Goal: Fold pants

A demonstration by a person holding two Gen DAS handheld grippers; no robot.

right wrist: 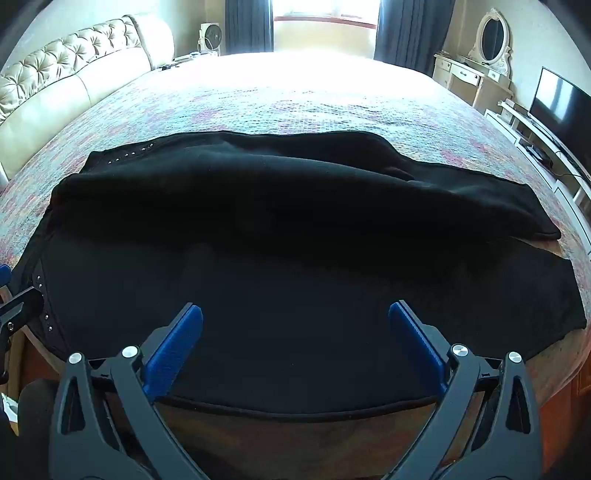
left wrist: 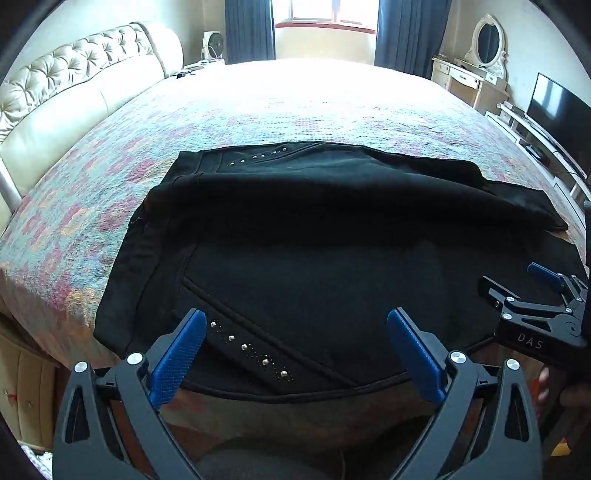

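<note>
Black pants [left wrist: 332, 266] lie flat on the bed [left wrist: 295, 107], on a patterned bedspread, at the near edge. Long axis runs left-right across both views. Waist end w/ stud rows [left wrist: 247, 347] sits to the left; the legs run off to the right, ending near the bed's right side. One leg lies folded over the other along the length, so a thick fold ridge [right wrist: 258, 192] runs across the middle and a second stud row [left wrist: 258, 156] shows at the far left corner. Near hem edge follows the mattress edge.

Left gripper [left wrist: 295, 350]: jaws wide apart, nothing between the pads, tilted down over the waist end; blue fingers [left wrist: 177, 362] straddle the near stud row, above the cloth, contact cannot be told.

Right gripper [right wrist: 295, 347]: jaws wide apart too, empty, tilted down over the pants' mid-to-right part near the near edge. It also shows at the right edge of the left wrist view [left wrist: 532, 295], beside the left gripper, w/ part of a hand [left wrist: 546, 384] below it.

Bkgd: tufted headboard [left wrist: 74, 81] on left, window w/ dark curtains [left wrist: 251, 29], TV [left wrist: 557, 110] on right
</note>
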